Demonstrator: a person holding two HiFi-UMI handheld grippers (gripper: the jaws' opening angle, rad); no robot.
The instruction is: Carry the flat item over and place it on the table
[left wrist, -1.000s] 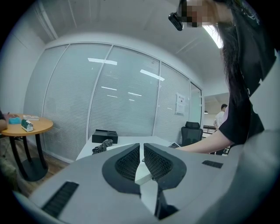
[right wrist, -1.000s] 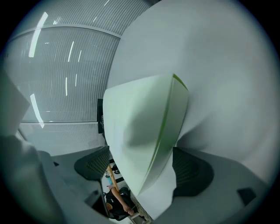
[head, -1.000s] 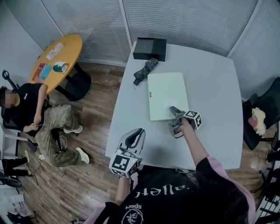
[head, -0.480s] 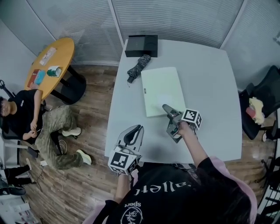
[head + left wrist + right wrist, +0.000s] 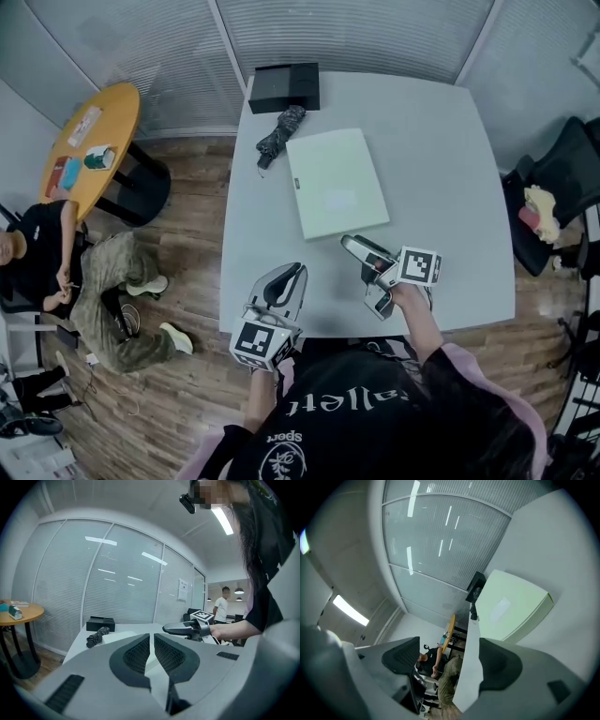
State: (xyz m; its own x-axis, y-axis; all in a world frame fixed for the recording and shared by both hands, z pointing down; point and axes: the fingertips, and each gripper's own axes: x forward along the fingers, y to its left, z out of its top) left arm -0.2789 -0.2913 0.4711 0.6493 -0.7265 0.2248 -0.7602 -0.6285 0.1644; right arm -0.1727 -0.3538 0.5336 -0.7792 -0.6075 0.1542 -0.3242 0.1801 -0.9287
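The flat item [image 5: 336, 183] is a pale green slab lying flat on the white table [image 5: 450, 187]; it also shows in the right gripper view [image 5: 511, 604] and the left gripper view [image 5: 119, 637]. My right gripper [image 5: 368, 274] hovers just short of its near edge, open, nothing between its fingers [image 5: 454, 656]. My left gripper [image 5: 286, 281] is over the table's near left edge, jaws closed together and empty [image 5: 151, 637]. From the left gripper view the right gripper [image 5: 180, 629] shows ahead, held by a hand.
A folded black umbrella [image 5: 279, 131] and a black box [image 5: 284, 87] lie at the table's far left. On the left are a round orange table [image 5: 89, 150] and a seated person [image 5: 56, 262]. A black chair [image 5: 553, 206] stands right of the table.
My right gripper has drawn back from the flat item's near edge toward the person, leaving the item lying on the table. The left gripper has hardly moved.
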